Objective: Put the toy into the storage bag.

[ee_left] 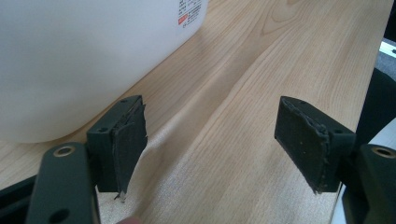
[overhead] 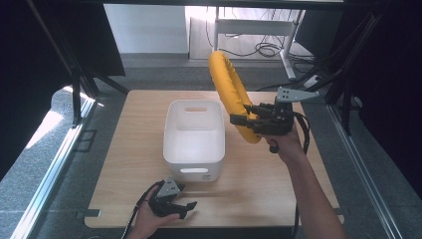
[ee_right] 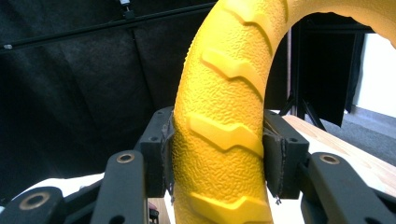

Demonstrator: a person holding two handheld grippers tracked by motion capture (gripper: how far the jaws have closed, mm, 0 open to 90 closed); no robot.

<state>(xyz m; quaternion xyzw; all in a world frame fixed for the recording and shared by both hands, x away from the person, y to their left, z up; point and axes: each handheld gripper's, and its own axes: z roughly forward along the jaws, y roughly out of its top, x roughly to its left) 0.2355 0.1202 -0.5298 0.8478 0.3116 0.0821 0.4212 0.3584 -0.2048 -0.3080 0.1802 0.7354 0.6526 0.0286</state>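
Black and empty, the left tool (overhead: 180, 205) rests low at the near edge of the bench (overhead: 278, 189), its two jaws spread wide apart over bare wood; its worn, frayed pads (ee_left: 127, 140) close on nothing, apparently kept clear while the other hand works. Pale wood grain runs along the bench top, matte and smooth. Just beyond stands a white plastic bin (overhead: 194, 142), rectangular with rounded corners, slotted handles at each end and a small printed label on its side, its open mouth turned up as though ready to receive something. Right of the bin and lifted well above the bench, the right tool (overhead: 242, 121) is clamped on the lower arc of a yellow ring (overhead: 230, 89), jaws pressing both flanks. Held upright and slightly tilted, the ring looks positioned for carrying toward the bin. Its surface is pebbled like rubber, with raised chevron treads resembling a tyre.
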